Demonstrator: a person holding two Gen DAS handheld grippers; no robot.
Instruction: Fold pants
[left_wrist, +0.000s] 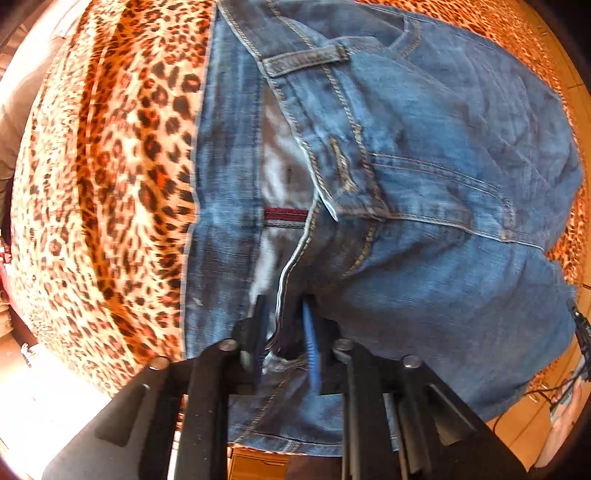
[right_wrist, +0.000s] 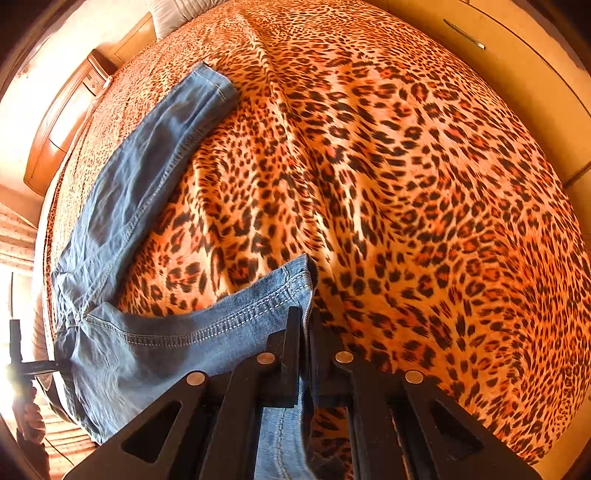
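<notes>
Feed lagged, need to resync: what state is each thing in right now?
Jeans: unfolded, legs splayed apart on the bed.
Near leg hem: pinched by the right gripper, shut on it.
Waistband: gaping open, edge clamped in the left gripper, shut.
Far leg hem: lying flat, free.
Leopard-print bedspread: spread, rumpled.

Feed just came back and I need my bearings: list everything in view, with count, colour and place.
jeans: one, blue denim, spread on the bed, legs apart
bedspread: one, orange leopard print, under the jeans
pillow: one, pale, far end of bed
nightstand: one, wood, beside the bed
left gripper: one, black, shut on the jeans' waistband
right gripper: one, black, shut on a leg hem
</notes>
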